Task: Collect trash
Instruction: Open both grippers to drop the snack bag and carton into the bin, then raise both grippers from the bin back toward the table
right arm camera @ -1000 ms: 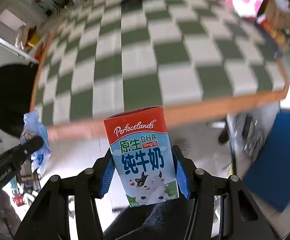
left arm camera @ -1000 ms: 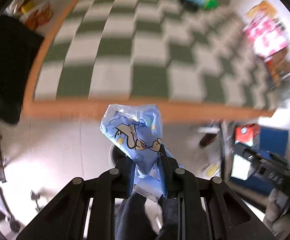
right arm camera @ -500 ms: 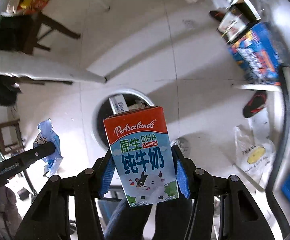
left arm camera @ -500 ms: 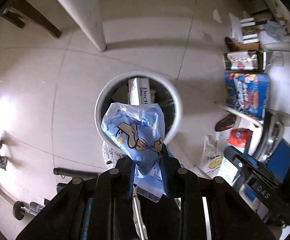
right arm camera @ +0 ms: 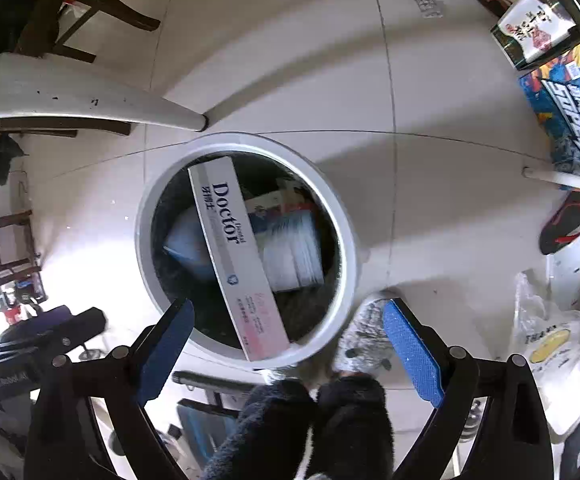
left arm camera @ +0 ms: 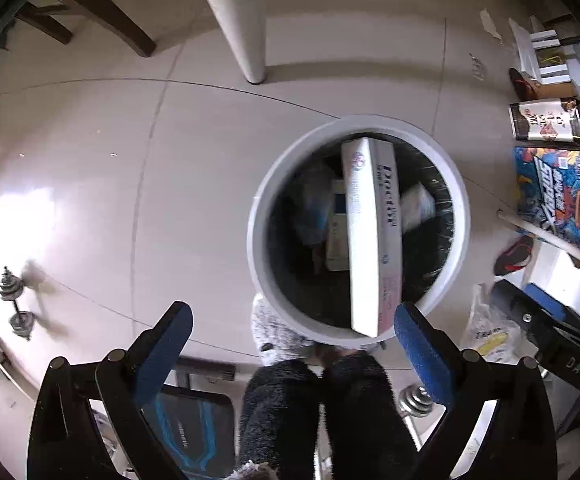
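A round white trash bin [left arm camera: 258, 236] stands on the tiled floor below both grippers; it also shows in the right wrist view [right arm camera: 146, 248]. A long white "Doctor" box [left arm camera: 371, 240] leans across its mouth, also seen in the right wrist view [right arm camera: 236, 260]. Under it lie a blurred milk carton [right arm camera: 290, 248] and a pale blue wrapper [right arm camera: 188, 244]. My left gripper [left arm camera: 290, 344] is open and empty above the bin's near rim. My right gripper [right arm camera: 288, 336] is open and empty above the near rim too.
A white table leg [left arm camera: 238, 12] stands beyond the bin. Boxes and a blue printed carton [left arm camera: 557, 196] lie at the right, with a shoe [right arm camera: 565, 220] and a plastic bag [right arm camera: 545, 340]. Dumbbells [left arm camera: 16, 308] lie at the left. Fuzzy slippers [left arm camera: 313, 408] are below.
Both grippers have opened. The blue wrapper has left the left gripper and the milk carton has left the right gripper; both now lie in the bin. The bin looks closer.
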### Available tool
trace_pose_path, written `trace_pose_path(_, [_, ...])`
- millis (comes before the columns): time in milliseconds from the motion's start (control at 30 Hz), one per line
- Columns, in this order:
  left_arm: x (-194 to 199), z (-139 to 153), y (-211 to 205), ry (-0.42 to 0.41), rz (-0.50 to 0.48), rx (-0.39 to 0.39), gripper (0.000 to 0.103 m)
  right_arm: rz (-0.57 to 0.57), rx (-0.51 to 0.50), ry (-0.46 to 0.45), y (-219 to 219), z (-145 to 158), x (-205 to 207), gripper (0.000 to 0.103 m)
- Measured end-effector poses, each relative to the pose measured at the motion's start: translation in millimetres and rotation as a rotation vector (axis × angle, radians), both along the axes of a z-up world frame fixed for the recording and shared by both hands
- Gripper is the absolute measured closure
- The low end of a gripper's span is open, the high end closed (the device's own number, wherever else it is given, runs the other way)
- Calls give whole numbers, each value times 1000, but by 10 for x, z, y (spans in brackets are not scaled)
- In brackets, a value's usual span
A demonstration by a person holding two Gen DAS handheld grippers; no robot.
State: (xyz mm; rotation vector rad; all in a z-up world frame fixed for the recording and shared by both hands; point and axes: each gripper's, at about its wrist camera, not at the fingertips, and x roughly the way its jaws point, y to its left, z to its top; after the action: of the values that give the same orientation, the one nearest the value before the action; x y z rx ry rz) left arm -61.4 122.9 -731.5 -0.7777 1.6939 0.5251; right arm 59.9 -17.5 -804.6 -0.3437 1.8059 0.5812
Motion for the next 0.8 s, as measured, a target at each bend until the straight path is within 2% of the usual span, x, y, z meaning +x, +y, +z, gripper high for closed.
trace_pose_path(233, [-88, 394, 26, 6, -44, 93, 0, 57, -84, -80, -38, 272, -113, 0])
trace_pose_path(433, [-122, 775, -23, -8, -52, 129, 0, 53, -111, -137, -117, 707, -189, 0])
trace_pose_path(633, [-192, 1371, -113, -41, -64, 140, 0, 25, -94, -154, -189, 1325, -245, 0])
trace_pose_path(800, [-278, 2035, -187, -76, -99, 161, 0, 5, -68, -168, -239, 2009, -345, 0])
